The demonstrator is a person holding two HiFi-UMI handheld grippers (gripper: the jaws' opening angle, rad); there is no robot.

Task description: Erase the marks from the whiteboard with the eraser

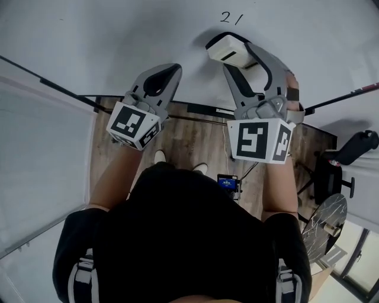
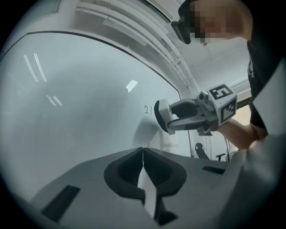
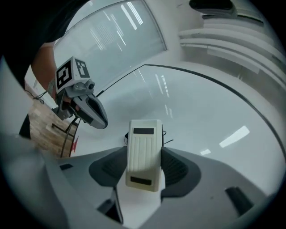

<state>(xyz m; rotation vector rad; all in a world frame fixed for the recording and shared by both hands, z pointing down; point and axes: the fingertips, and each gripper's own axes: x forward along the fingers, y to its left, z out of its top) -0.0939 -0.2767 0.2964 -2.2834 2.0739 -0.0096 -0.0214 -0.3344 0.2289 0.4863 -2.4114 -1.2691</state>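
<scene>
The whiteboard (image 1: pixel 118 41) fills the upper head view, with a small black "21" mark (image 1: pixel 231 18) near its top. My right gripper (image 1: pixel 232 53) is shut on a cream-white eraser (image 1: pixel 227 48), whose face sits at the board just below the mark. In the right gripper view the eraser (image 3: pixel 144 143) stands between the jaws and black strokes (image 3: pixel 168 142) peek out beside it. My left gripper (image 1: pixel 170 71) is shut and empty, held left of the eraser close to the board. The left gripper view shows the mark (image 2: pixel 148 108) just left of the eraser (image 2: pixel 161 116).
Below the board's black frame (image 1: pixel 71 92) lies a wooden floor (image 1: pixel 195 142). A black chair (image 1: pixel 334 171) and a round metallic object (image 1: pixel 324 222) stand at the right. A small device with a blue screen (image 1: pixel 227 182) sits on the floor near the person's feet.
</scene>
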